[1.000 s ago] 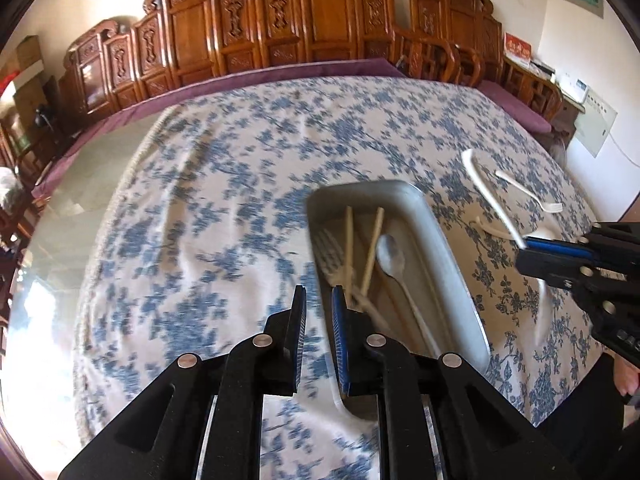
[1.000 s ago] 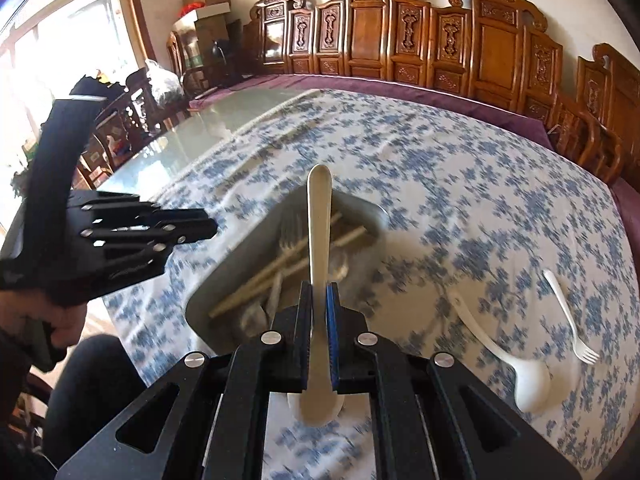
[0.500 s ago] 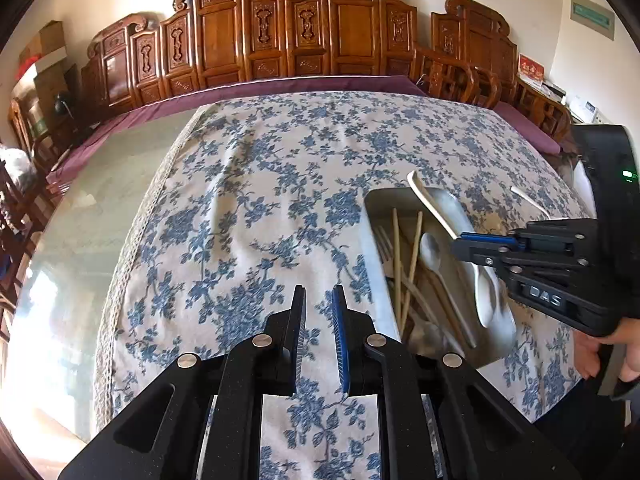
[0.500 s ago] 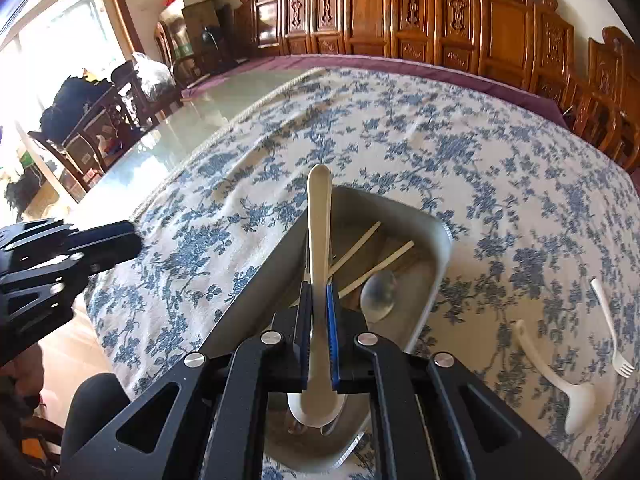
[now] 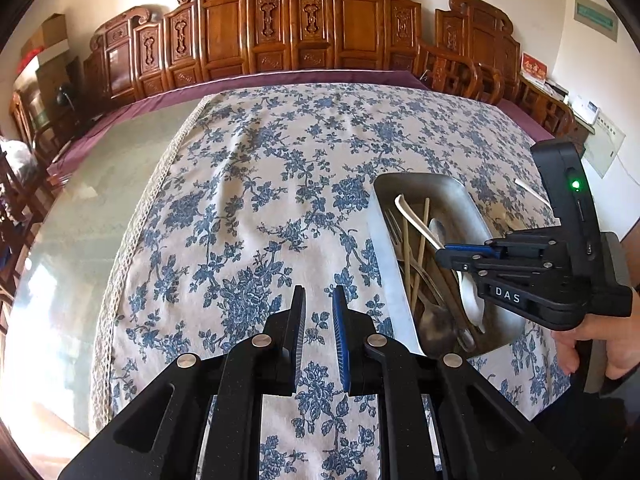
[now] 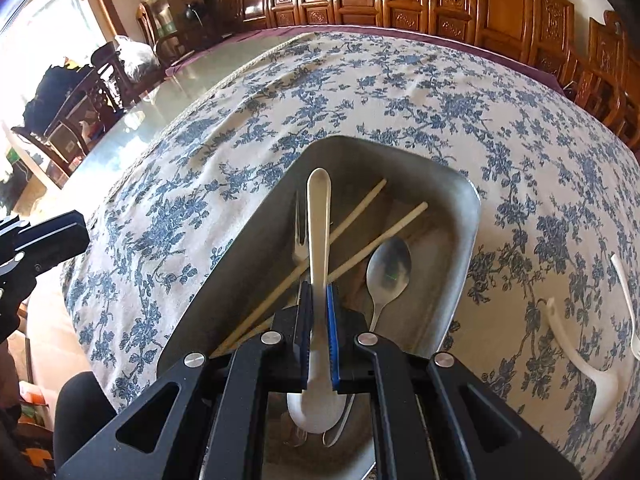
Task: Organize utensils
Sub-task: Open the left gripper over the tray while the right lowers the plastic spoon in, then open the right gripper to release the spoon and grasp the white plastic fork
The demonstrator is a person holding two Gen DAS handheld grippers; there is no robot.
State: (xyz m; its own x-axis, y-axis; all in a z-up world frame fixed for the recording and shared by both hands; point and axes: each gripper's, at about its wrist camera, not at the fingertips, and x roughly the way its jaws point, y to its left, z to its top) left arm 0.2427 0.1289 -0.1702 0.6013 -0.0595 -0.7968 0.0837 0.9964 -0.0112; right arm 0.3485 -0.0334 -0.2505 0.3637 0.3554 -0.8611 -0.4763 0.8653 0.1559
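My right gripper is shut on a white plastic spoon and holds it low inside the metal tray, handle pointing away, bowl under the jaws. The tray holds two wooden chopsticks, a metal spoon and a metal fork. In the left wrist view the right gripper reaches over the tray from the right with the white spoon. My left gripper has a narrow empty gap between its jaws and hangs over the cloth, left of the tray.
A white spoon and a white fork lie on the blue floral tablecloth right of the tray. Bare glass tabletop lies to the left. Carved wooden chairs line the far side.
My right gripper has lowered the white spoon from above the tray down into it. My left gripper has drawn away to the left of the tray.
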